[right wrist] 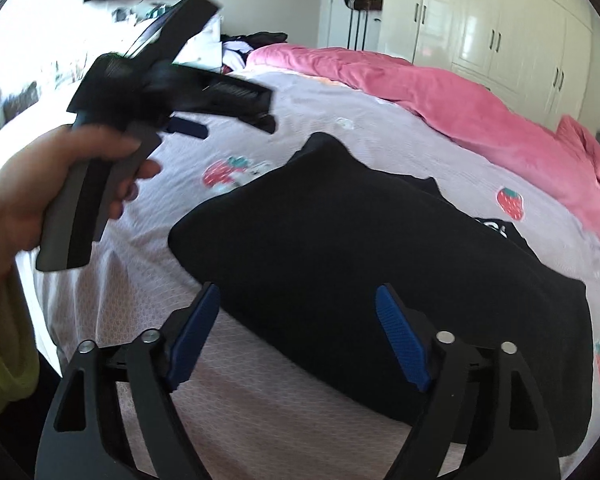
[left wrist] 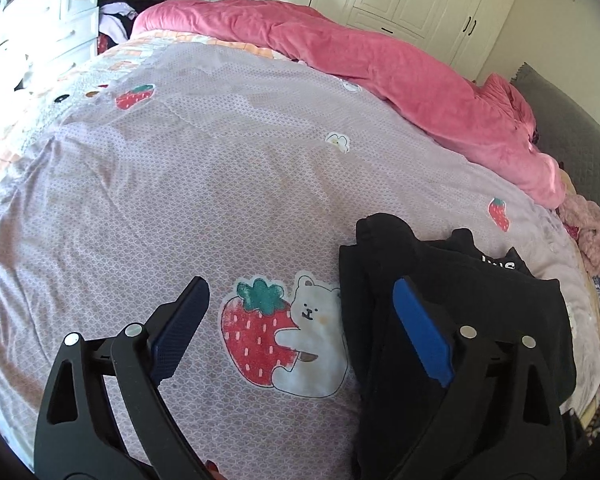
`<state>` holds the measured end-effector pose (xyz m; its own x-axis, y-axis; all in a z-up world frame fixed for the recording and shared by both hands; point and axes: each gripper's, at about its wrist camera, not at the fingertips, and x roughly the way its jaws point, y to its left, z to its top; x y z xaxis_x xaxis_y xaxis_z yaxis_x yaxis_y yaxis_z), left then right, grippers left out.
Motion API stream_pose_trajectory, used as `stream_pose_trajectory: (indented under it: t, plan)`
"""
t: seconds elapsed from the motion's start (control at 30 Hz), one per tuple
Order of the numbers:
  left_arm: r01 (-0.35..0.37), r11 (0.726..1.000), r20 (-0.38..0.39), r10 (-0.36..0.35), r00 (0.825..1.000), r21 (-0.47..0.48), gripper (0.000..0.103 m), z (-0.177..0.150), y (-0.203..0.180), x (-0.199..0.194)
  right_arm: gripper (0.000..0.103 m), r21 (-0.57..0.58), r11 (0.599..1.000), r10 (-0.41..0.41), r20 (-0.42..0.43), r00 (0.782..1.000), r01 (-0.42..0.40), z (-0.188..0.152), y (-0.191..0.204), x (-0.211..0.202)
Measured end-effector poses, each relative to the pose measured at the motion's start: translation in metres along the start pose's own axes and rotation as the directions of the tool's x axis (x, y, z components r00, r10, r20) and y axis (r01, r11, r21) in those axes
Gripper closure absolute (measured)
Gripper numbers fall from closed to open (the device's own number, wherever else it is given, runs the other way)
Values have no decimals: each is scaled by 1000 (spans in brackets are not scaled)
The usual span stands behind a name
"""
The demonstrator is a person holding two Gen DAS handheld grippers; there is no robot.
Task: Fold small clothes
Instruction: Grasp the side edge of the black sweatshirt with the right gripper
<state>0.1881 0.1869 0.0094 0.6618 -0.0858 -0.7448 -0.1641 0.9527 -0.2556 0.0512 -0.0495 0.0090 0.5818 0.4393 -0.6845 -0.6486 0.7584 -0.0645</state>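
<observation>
- With both claws spread wide, you are holding nothing right now: the left gripper (left wrist: 300,312) is hanging over bare bedsheet (left wrist: 220,184), its right finger in front of the black garment's (left wrist: 460,304) left edge.
- The right gripper (right wrist: 298,332) is gaping too, pads clear of the cloth, pointing at the garment's near edge.
- The black garment (right wrist: 380,264) is lying flat on the bed, near the front edge, well apart from the pink quilt (left wrist: 380,64); it is looking already doubled over, white lettering peeking out at the far right.
- Your left hand (right wrist: 40,208) is gripping the handle off to the garment's left side.
- My read: you are sitting between folds.
- Next move is calling for two fresh pinches on one edge, then carrying it across evenly so the layers are not skewing.
</observation>
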Motion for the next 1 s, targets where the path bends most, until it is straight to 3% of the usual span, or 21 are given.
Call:
stream_pose_trajectory:
  t: [0.13, 0.27, 0.4, 0.67, 0.73, 0.83, 0.87, 0.9, 1.0]
  plan:
    - [18, 1000, -11, -18, 1000, 0, 10, 0, -2, 2, 23, -48, 999, -26, -21, 999, 25, -3, 16, 12]
    - [29, 1000, -23, -29, 999, 5, 10, -1, -5, 5, 21, -106, 991, -87, -54, 995, 80, -10, 29, 25]
    - [32, 999, -40, -32, 999, 12, 10, -1, -8, 9, 15, -136, 982, -137, -39, 990, 131, -10, 33, 36]
    - [45, 999, -64, -45, 997, -7, 10, 0, -11, 19, 15, -143, 970, -197, 4, 980, 195, 3, 36, 53]
    - [69, 997, -79, -70, 994, -20, 10, -1, -12, 22, 20, -129, 972, -197, 21, 980, 198, 5, 34, 53]
    - [95, 995, -90, -98, 991, -37, 10, -1, -14, 26, 40, -117, 977, -174, 44, 984, 178, 6, 32, 48]
    - [112, 992, -97, -116, 988, -52, 10, -1, -14, 28, 54, -111, 979, -166, 48, 985, 170, 6, 30, 46]
    - [130, 989, -104, -137, 985, -69, 10, -2, -14, 30, 75, -97, 982, -156, 59, 986, 161, 6, 26, 43]
    - [217, 963, -123, -238, 963, -159, 10, -4, -13, 38, 89, -46, 994, -97, 83, 992, 101, 8, 11, 32]
